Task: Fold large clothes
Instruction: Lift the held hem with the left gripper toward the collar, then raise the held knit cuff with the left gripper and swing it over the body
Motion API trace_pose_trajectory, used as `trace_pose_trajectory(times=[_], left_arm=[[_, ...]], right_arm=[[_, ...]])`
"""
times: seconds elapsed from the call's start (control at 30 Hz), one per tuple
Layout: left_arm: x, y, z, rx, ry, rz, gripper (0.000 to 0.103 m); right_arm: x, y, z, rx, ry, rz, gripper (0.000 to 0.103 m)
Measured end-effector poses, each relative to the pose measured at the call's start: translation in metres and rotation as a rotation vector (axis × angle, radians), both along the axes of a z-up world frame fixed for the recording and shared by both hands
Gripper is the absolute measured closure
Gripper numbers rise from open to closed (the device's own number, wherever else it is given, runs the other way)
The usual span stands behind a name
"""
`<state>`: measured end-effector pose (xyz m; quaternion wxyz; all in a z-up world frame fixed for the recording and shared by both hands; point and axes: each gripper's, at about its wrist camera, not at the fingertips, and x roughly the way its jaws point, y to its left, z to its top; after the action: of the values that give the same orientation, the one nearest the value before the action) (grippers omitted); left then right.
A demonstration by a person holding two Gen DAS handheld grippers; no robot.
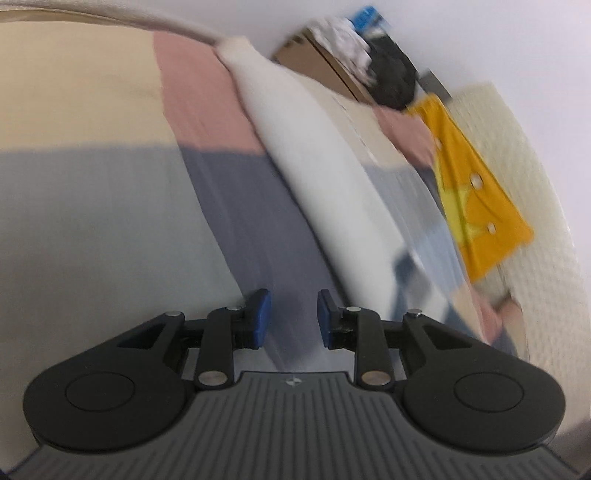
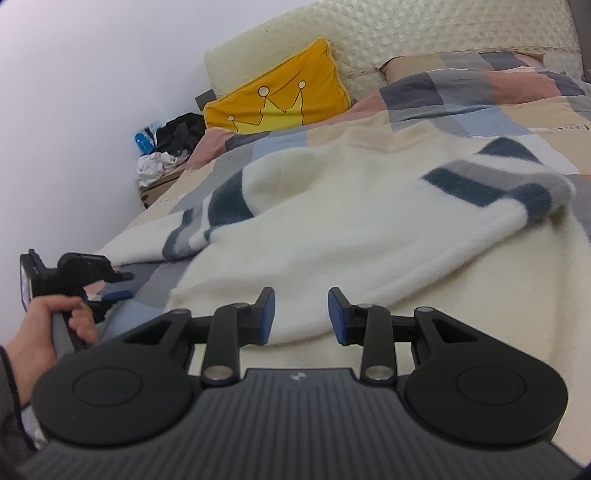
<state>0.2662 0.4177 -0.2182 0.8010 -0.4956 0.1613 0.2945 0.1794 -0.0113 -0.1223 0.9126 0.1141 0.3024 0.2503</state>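
Observation:
A cream fleece garment (image 2: 332,229) with navy and grey stripes lies spread and partly folded over on the checkered bedspread (image 2: 443,110). My right gripper (image 2: 301,306) stands open just above its near edge, with nothing pinched between the blue pads. At the left a hand (image 2: 40,325) holds my left gripper (image 2: 120,285) low over the bedspread, beside the garment's left edge. In the blurred left wrist view, the left gripper (image 1: 294,306) is open and empty over blue-grey squares of the bedspread (image 1: 92,184). The garment (image 1: 332,177) runs as a white band just to its right.
A yellow crown cushion (image 2: 280,96) leans on the quilted cream headboard (image 2: 406,33). In the corner by the white wall, a cardboard box (image 2: 155,188) carries a pile of dark and white clothes (image 2: 173,144). The cushion (image 1: 476,192) shows at the right of the left wrist view.

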Motion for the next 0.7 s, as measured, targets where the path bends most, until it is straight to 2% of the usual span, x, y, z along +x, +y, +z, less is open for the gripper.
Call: trace_pose_trajectory(times=[0.1,0.33,0.43,0.53,0.7], left_arm=[[0.003,0.033,-0.008,-0.03,-0.042,0.034,0.072],[0.015,0.111,-0.016,-0.011,-0.09,0.092,0.072],[0.022,0.141,-0.019,-0.04,-0.134,0.109,0.072],[0.03,0.163,-0.017,-0.015,-0.127,0.162,0.072],[0.043,0.197,-0.022,-0.09,-0.19,0.224,0.071]], right_arm=[[0.006,0.008,-0.004,-0.025,-0.006,0.018,0.067],[0.019,0.026,-0.013,-0.084,0.004,0.003,0.067],[0.024,0.033,-0.017,-0.099,0.005,-0.01,0.067],[0.027,0.045,-0.023,-0.165,0.023,-0.009,0.067],[0.028,0.056,-0.029,-0.227,0.014,0.0,0.067]])
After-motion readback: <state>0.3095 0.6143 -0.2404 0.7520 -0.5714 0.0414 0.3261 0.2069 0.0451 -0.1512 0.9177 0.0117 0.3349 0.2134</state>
